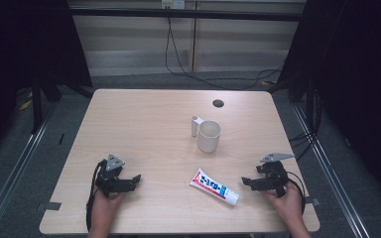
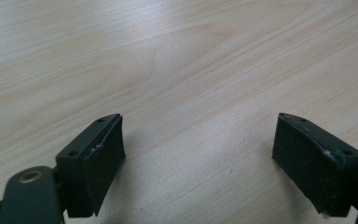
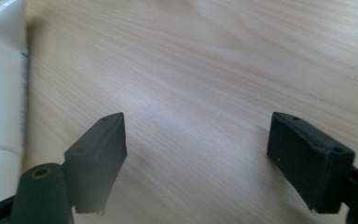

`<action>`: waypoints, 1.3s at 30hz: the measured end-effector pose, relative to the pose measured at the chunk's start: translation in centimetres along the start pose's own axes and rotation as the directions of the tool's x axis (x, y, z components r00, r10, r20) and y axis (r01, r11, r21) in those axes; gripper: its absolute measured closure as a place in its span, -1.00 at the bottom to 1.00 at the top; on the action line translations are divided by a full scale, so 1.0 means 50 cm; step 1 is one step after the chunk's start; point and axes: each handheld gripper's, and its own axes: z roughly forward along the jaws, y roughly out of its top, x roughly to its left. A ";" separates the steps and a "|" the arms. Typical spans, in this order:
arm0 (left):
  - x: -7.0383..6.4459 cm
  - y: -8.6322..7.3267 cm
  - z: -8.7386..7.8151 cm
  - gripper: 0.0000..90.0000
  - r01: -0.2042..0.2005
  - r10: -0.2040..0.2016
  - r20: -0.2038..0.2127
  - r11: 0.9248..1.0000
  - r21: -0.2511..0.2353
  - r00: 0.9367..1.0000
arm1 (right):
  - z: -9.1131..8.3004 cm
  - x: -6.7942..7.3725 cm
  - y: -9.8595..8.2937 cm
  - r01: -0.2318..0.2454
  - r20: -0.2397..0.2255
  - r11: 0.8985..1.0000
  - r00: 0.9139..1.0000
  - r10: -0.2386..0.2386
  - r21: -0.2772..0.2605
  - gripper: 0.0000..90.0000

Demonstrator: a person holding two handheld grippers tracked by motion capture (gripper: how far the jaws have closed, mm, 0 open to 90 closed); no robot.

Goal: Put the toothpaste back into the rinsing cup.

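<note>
The toothpaste tube [image 1: 214, 186] lies flat on the wooden table [image 1: 144, 119], just ahead of the right gripper [image 1: 246, 182], whose jaws point toward it. Its long axis runs slantwise: the white cap end sits nearest those jaws and toward the person's edge, while the crimped red-and-white tail points away, toward the table's middle and the left gripper [image 1: 135, 179]. In the right gripper view, the tube [image 3: 0, 107] shows as a white body beyond and outside the left-hand jaw, not between the two.

Both grippers rest low at the table, each in a hand, with jaws spread wide and bare wood between them; neither has hold of anything. The left gripper's jaws point toward the tube from well apart.

Farther across the table stands a cream mug [image 1: 209, 135], upright, with a small white cylinder [image 1: 194, 126] touching its far-left side. A dark round grommet hole [image 1: 218, 103] lies beyond them. Nothing lies between the right jaws and the tube.
</note>
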 end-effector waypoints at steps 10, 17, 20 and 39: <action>0.000 0.000 0.000 -0.64 0.001 -0.001 -0.002 1.000 -0.002 1.000 | -0.016 0.054 0.074 0.091 -0.050 0.994 0.995 -0.089 0.058 -0.43; 0.000 0.000 0.000 -0.64 0.001 -0.001 0.001 1.000 0.000 1.000 | -0.007 0.095 0.111 0.162 -0.099 0.980 0.984 -0.151 0.114 -0.39; 0.000 0.000 0.000 -0.64 0.001 -0.001 0.001 1.000 0.000 1.000 | -0.004 0.109 0.122 0.187 -0.107 0.974 0.979 -0.174 0.128 -0.39; 0.000 0.000 0.000 -0.64 0.001 -0.001 -0.002 1.000 -0.002 1.000 | 0.028 0.182 0.153 0.289 -0.166 0.937 0.952 -0.259 0.195 -0.38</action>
